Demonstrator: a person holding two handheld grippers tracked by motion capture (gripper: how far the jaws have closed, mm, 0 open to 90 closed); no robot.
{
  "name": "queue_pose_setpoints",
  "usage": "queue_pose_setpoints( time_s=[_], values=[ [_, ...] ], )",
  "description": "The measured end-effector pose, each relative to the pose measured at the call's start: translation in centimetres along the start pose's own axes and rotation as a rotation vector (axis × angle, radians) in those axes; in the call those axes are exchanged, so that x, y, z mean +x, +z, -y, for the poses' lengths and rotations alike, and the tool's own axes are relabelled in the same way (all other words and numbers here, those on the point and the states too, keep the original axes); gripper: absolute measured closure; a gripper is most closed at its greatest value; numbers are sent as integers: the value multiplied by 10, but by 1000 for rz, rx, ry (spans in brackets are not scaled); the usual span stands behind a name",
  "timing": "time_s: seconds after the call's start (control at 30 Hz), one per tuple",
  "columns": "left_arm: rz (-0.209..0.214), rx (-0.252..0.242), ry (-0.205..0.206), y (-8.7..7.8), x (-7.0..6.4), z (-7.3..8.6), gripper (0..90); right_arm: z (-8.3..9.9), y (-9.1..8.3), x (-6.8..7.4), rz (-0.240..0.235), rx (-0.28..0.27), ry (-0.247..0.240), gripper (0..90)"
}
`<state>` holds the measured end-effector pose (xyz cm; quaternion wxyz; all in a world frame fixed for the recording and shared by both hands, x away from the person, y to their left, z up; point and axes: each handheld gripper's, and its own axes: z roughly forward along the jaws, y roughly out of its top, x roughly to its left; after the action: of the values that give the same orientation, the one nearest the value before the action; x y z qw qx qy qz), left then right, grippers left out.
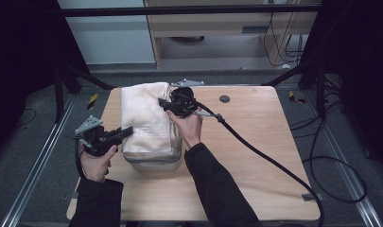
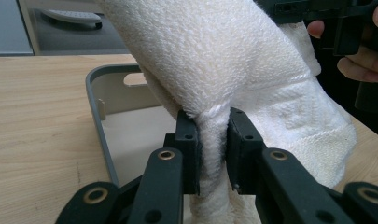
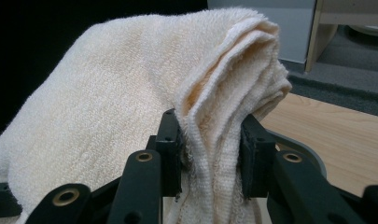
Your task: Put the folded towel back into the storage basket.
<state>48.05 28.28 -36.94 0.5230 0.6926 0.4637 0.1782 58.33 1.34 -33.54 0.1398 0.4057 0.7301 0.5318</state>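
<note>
From the high view we saw a folded cream towel (image 1: 146, 118) draped over a grey bin (image 1: 153, 162) that stood on the wooden desk (image 1: 255, 156), the cloth covering most of the bin's opening and reaching past its far edge. The left claw (image 1: 126, 132) met the towel at its near left side and the right claw (image 1: 166, 105) met it at the far right, so that we held the bundle at two opposite corners, which we judged was meant to keep the folds together while it hung over the bin. In the left gripper view the left claw (image 2: 213, 151) had closed almost fully on a thick pinch of the towel (image 2: 214, 70), the cloth bulging above the pads and rising away from them; below and to the left lay the bin (image 2: 94, 100), its rim and pale inner wall open to us, and the other hand showed at the upper right. The towel seemed lifted clear of the bin floor here, though we could not tell whether any part touched the rim. In the right gripper view the right claw (image 3: 211, 154) was clamped on several stacked layers of the towel (image 3: 130, 88), the jaws held a little apart by that thickness, and a curve of the bin's rim (image 3: 304, 150) showed just behind the right pad.
</note>
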Motion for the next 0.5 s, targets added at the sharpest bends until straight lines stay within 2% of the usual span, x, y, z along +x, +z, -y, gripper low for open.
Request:
queue_pose_setpoints(
  time_s=[0.5],
  values=[
    [-24, 57, -3, 14, 12, 11, 759, 16, 20, -5, 30, 53, 5, 656]
  ],
)
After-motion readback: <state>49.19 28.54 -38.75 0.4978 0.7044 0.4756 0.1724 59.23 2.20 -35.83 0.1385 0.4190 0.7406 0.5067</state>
